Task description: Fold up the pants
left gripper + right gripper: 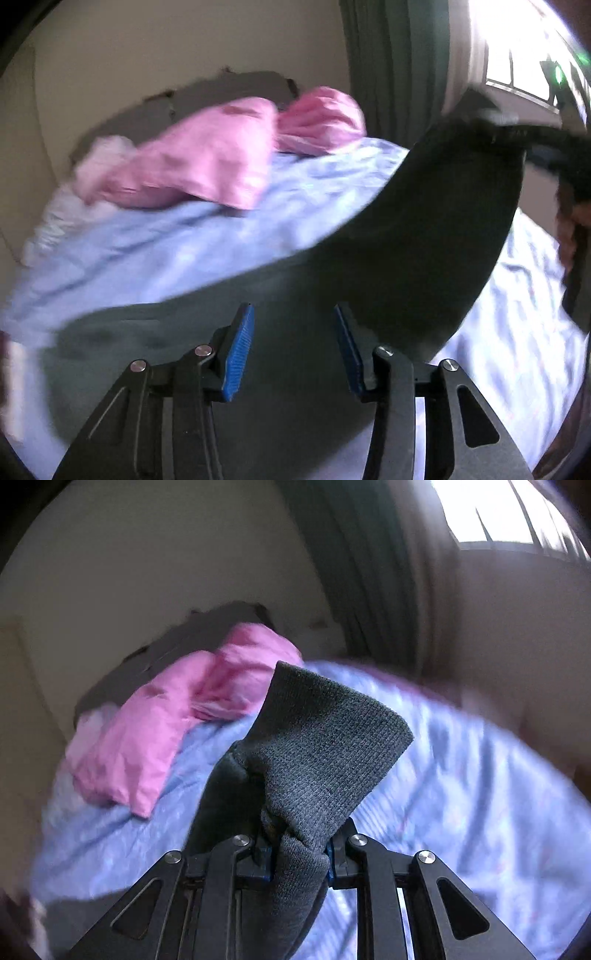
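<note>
**Pants lifted over the bed**

Our right tool is clamped on the dark pants' ribbed edge. Our left tool gapes wide, holding nothing, above the pants spread over the blue bed. Pink pillows crowd the far edge.

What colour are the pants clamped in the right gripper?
Dark grey knit pants, clearest in the right wrist view, pinched in the right gripper.

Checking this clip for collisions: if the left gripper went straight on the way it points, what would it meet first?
Probably the pants: the dark cloth fills the view just ahead of the left gripper, whose jaws are open. Depth is unclear through the blur.
</note>
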Demonstrator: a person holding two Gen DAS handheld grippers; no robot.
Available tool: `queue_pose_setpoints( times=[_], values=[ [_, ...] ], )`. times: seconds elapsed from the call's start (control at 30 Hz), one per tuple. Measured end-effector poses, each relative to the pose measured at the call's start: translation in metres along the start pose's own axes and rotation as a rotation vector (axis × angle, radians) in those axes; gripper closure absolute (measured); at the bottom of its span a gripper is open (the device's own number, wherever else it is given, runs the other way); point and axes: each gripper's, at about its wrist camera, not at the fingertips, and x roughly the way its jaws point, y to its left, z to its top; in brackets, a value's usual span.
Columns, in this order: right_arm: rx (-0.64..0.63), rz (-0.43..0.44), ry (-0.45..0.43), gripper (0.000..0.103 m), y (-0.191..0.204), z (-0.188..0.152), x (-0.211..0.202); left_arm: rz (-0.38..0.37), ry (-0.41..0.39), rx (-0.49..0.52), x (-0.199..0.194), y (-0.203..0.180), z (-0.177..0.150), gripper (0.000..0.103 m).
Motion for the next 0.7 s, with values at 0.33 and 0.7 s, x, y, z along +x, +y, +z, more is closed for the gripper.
queue_pose_setpoints(
  times=[0.33, 0.7],
  values=[
    [-0.537, 0.051, -0.121, 0.083, 0.227, -0.031, -0.101, 0.256, -0.016, -0.234, -0.116, 0.191, -0.070, 0.058],
    [-0.847, 0.155, -0.034, 0.083, 0.420, -0.171, -0.108, 0.304, 0.063, -0.408, -0.157, 0.281, -0.179, 0.058]
  ],
)
